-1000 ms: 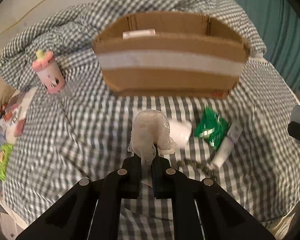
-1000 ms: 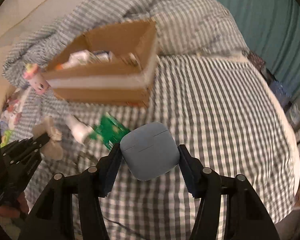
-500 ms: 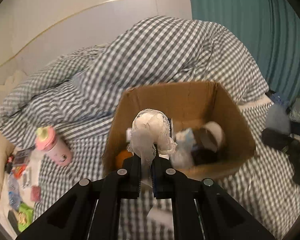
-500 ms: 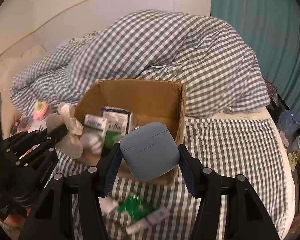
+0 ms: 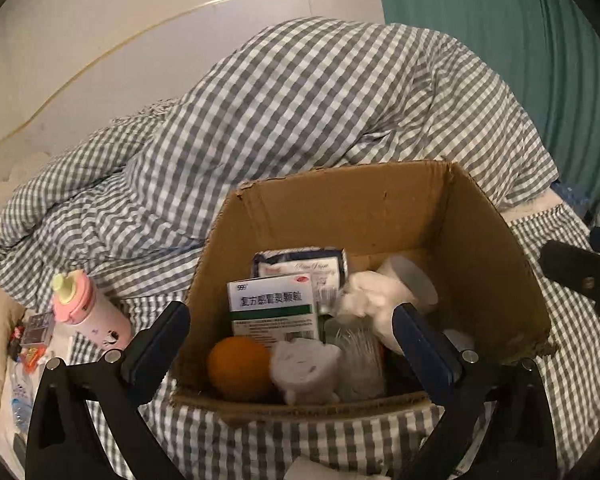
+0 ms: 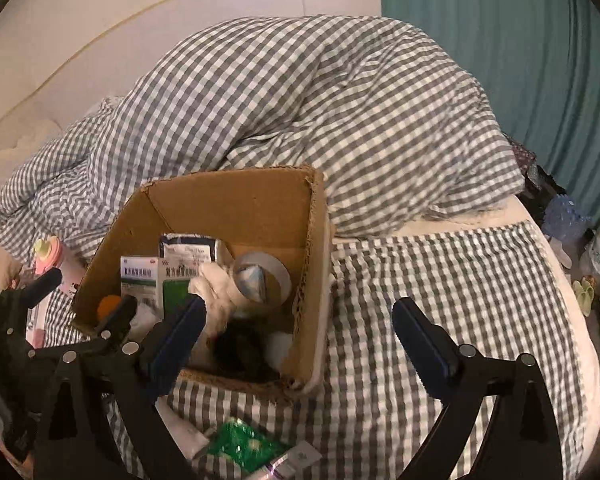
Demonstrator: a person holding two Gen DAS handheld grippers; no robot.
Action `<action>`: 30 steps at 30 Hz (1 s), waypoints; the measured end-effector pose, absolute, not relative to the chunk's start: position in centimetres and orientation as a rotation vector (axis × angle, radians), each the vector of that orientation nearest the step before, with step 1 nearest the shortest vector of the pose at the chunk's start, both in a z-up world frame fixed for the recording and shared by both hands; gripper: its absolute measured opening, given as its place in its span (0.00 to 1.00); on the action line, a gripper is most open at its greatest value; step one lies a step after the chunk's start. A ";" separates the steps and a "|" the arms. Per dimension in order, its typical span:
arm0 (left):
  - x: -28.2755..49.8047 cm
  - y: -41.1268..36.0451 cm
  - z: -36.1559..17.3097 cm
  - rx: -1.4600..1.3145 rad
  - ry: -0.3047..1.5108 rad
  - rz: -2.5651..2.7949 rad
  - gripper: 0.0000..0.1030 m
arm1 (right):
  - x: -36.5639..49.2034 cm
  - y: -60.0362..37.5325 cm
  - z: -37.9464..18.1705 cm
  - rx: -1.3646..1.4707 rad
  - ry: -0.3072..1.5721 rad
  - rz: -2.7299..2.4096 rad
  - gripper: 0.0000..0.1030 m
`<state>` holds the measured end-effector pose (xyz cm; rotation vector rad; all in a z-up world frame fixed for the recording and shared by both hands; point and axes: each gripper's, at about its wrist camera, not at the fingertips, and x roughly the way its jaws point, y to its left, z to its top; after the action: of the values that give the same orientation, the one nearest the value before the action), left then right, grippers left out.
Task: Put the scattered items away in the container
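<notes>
Cardboard, brown and open-topped, forms the box [image 5: 380, 216] that sits on a bed [image 6: 460, 272] covered in grey-and-white gingham, with a heaped duvet [image 5: 320, 100] of the same check just behind it. Both grippers hang over the box's near side. The left gripper [image 5: 290, 336] has just been opening its fingers; they now stand wide apart with nothing between the pads, the left finger outside the box's left wall and the right finger over its inside. The right gripper [image 6: 300, 328] has likewise just been spreading its fingers, which stand wide and empty, one over the box's interior and the other over the bedsheet to the box's right.

Inside the box lie a green-and-white medicine carton [image 5: 274, 306], an orange [image 5: 238, 366], a white lace-edged cloth [image 5: 366, 296], a roll of tape [image 6: 262, 276] and a dark-edged white packet [image 5: 300, 266] against the back. A pale blue case [image 6: 252, 282] shows, blurred, against the tape roll in the right wrist view; whether it has come to rest I cannot tell.

Outside, a pink bottle [image 5: 88, 312] stands just left of the box. On the sheet in front of the box, near the right gripper's base, lie a green sachet [image 6: 240, 442] and a white tube [image 6: 182, 430].
</notes>
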<state>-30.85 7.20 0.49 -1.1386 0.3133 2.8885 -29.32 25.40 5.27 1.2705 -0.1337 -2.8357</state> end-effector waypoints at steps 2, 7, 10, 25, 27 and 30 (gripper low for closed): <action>-30.0 7.1 1.0 -1.139 0.322 2.893 1.00 | -28.0 25.7 6.4 1.244 -0.148 -2.845 0.92; -26.0 7.4 3.8 -1.067 0.338 2.903 1.00 | -23.7 25.5 9.7 1.184 -0.133 -2.871 0.92; -23.1 7.4 5.9 -1.014 0.321 2.915 1.00 | -20.7 25.4 11.7 1.143 -0.139 -2.889 0.92; -10.2 5.5 7.6 -0.941 0.256 2.928 1.00 | -7.8 24.6 11.9 1.085 -0.131 -2.915 0.92; -8.9 5.2 6.3 -0.961 0.251 2.924 1.00 | -6.7 24.4 10.5 1.104 -0.122 -2.905 0.92; -7.6 4.9 4.5 -0.995 0.244 2.918 1.00 | -5.5 24.5 8.6 1.146 -0.127 -2.894 0.92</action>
<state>-7.65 4.89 4.53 -0.9945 0.2439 2.9177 -5.55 24.55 8.61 1.1456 -0.1268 -2.8935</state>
